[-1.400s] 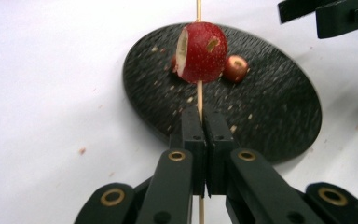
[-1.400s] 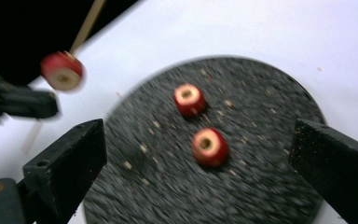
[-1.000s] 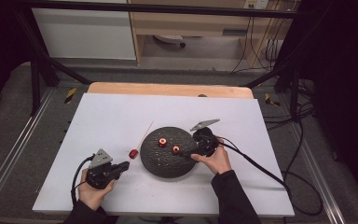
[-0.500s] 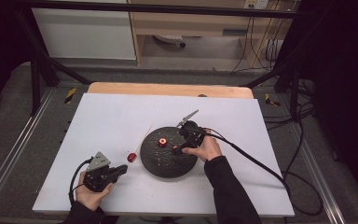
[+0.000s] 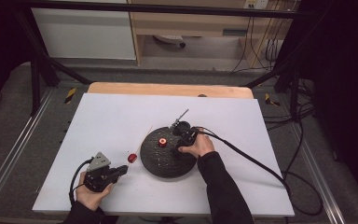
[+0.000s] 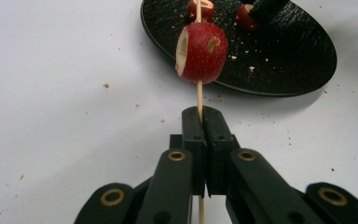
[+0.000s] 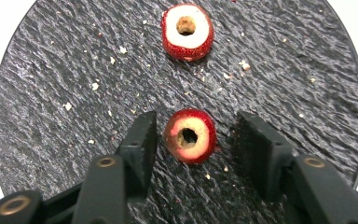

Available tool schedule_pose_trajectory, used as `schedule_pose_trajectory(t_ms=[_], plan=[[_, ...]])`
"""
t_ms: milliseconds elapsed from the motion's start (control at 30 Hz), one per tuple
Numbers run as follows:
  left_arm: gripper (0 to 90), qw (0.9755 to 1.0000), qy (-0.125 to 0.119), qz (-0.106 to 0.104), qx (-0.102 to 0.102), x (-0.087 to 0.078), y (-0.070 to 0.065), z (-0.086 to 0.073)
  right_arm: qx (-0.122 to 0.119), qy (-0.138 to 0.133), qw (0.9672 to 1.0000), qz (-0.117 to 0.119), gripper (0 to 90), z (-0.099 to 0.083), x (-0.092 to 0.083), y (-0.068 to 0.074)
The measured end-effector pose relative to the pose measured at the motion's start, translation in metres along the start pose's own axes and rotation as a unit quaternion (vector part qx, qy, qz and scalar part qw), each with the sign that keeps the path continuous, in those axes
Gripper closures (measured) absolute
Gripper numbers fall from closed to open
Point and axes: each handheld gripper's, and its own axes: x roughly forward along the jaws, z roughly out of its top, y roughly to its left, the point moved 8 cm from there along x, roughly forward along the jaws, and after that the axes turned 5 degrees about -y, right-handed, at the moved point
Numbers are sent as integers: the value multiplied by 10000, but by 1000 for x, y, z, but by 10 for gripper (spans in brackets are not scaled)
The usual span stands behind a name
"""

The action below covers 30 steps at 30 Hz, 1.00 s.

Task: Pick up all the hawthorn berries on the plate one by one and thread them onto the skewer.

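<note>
Item one: my left fingers (image 6: 200, 119) are pressing shut on a thin wooden skewer (image 6: 199, 95), holding it just above the white counter (image 5: 112, 121) at the near left. The skewer is running away from me toward the black plate (image 6: 289, 51).

Item two: one red fruit piece (image 6: 201, 52), cored and cut flat on one side, is sitting threaded on that skewer, hanging just outside the plate's rim. In the high view it is showing as a red dot (image 5: 132, 157) between my left hand (image 5: 93, 196) and the plate (image 5: 163, 163).

Item three: my right fingers (image 7: 193, 140) are reaching over the plate (image 7: 51, 93), their pads standing on either side of a second red fruit piece (image 7: 189, 135) with gaps on both sides. They have just been closing in, though they are not touching it. This piece is lying hole-up on the plate's dark surface.

Item four: a third cored piece (image 7: 187, 31) is lying farther along the plate, well apart from my fingers, amid pale crumbs.
</note>
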Motion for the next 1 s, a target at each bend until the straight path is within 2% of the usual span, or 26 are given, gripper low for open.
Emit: schedule_pose_trajectory(t_ms=[333, 733, 1000], plan=[[884, 10000, -2, 0, -22, 1, 0, 0, 52, 78, 9998, 165, 614, -1, 3, 1], [884, 10000, -17, -9, -20, 1, 0, 0, 169, 124, 9996, 198, 624, -1, 2, 1], [884, 10000, -21, -5, -6, 1, -1, 0, 394, -39, 9988, 277, 627, 4, -12, 4]])
